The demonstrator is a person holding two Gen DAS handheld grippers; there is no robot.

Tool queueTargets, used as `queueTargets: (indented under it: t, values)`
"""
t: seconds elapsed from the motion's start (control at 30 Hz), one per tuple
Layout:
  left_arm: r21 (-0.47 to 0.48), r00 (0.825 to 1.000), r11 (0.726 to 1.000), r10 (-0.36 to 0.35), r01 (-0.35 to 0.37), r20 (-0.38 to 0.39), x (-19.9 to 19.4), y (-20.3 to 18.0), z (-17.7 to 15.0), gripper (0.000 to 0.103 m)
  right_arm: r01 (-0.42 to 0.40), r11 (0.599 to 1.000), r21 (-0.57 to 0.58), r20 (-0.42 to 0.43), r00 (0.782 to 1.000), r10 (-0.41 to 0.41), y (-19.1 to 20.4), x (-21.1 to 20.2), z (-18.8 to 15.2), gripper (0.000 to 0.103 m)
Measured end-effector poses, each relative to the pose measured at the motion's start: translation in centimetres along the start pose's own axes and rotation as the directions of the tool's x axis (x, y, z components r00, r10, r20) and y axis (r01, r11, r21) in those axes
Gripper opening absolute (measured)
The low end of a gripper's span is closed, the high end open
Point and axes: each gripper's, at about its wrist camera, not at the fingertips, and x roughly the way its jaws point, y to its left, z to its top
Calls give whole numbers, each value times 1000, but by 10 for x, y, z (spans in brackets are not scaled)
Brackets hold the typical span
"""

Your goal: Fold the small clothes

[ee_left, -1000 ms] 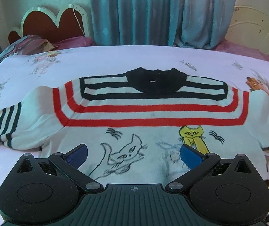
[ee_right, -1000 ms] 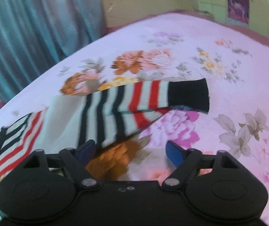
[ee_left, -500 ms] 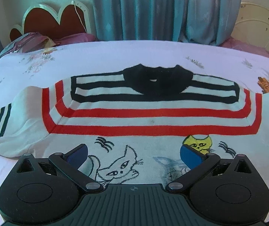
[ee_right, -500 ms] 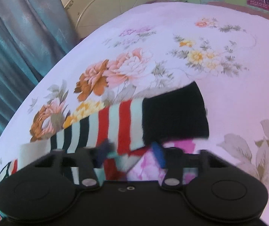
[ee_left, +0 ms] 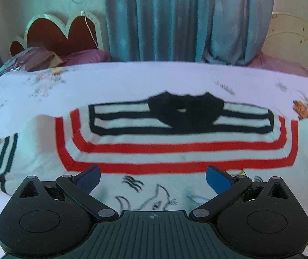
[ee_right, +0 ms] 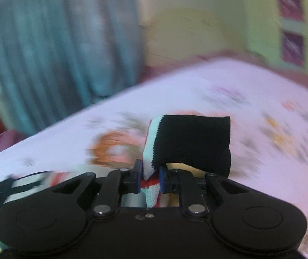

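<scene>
One bed (ee_left: 132, 79), covered in a pale floral sheet, fills the room; a scalloped red headboard (ee_left: 63, 32) stands at left, teal curtains (ee_left: 175, 19) hang behind, yellow-green wall at right. A knitted child's sweater (ee_left: 175, 142) lies flat, face up, black collar far side, red and black bands, cat drawings near the hem. The left gripper (ee_left: 152, 178) hovers over the hem, blue pads wide apart, gripping nothing. The right gripper (ee_right: 150, 178) is clamped on the striped sleeve (ee_right: 151, 157), its black ribbed cuff (ee_right: 193, 140) raised off the sheet. Right view blurred.
</scene>
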Motion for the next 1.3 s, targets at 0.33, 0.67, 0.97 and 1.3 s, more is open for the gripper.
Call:
queueTargets:
  t: [0.33,0.67,0.97,1.3]
  values:
    - [-102,997,992,-72,71,-7,-5,56,4,103,-379,896,-231,-198,920,338,187,-13,-63,16]
    - [-145,946,950,-295,276,-134,20,56,-15,103,-453,832,-320,-296,882,367,236,-34,-100,58]
    - [-200,903,911,-395,361,-167,46,27,-29,85,-186,923,-336,-175,976,133,140,-55,-97,62]
    - [-171,896,891,-438,421,-74,54,35,-30,11,-105,968,-229,-248,968,46,111,-12,-111,60]
